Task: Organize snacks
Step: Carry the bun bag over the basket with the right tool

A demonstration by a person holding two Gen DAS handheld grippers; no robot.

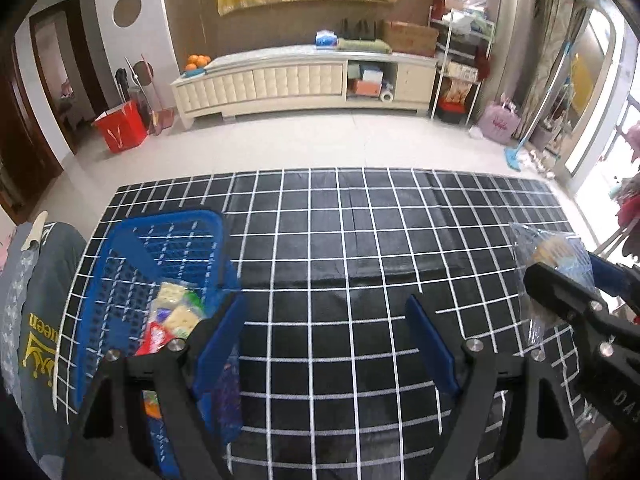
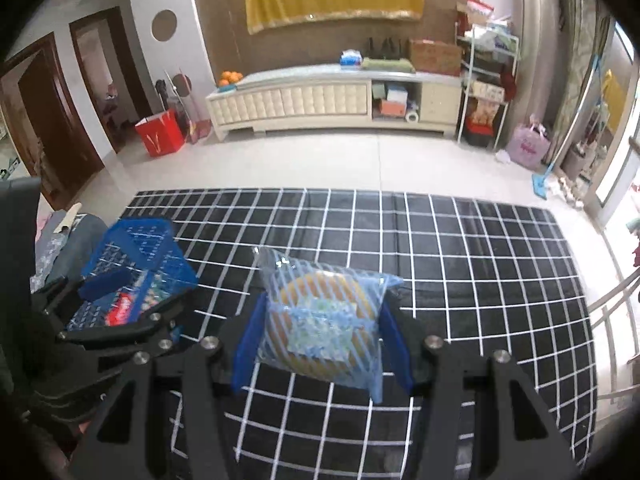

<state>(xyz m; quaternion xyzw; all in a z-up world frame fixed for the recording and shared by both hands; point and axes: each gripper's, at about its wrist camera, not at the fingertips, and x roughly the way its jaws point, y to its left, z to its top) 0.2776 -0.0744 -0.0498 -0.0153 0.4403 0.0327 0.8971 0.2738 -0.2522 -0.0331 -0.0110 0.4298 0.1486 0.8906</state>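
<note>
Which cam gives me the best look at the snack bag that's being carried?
The right wrist view: the snack bag sits centred between the right claw's pads, wrapper and yellow snack plain. The left wrist view catches only part of it at the right edge, behind that claw's arm.

Blue perforated plastic basket (image 2: 132, 256) at left on black white-gridded tablecloth (image 2: 460, 264), several small snack packets (image 1: 176, 316) inside. Clear striped bag with round yellow cake (image 2: 320, 320) to its right, above cloth. Long cream cabinet (image 2: 320, 100) behind, across floor.
</note>
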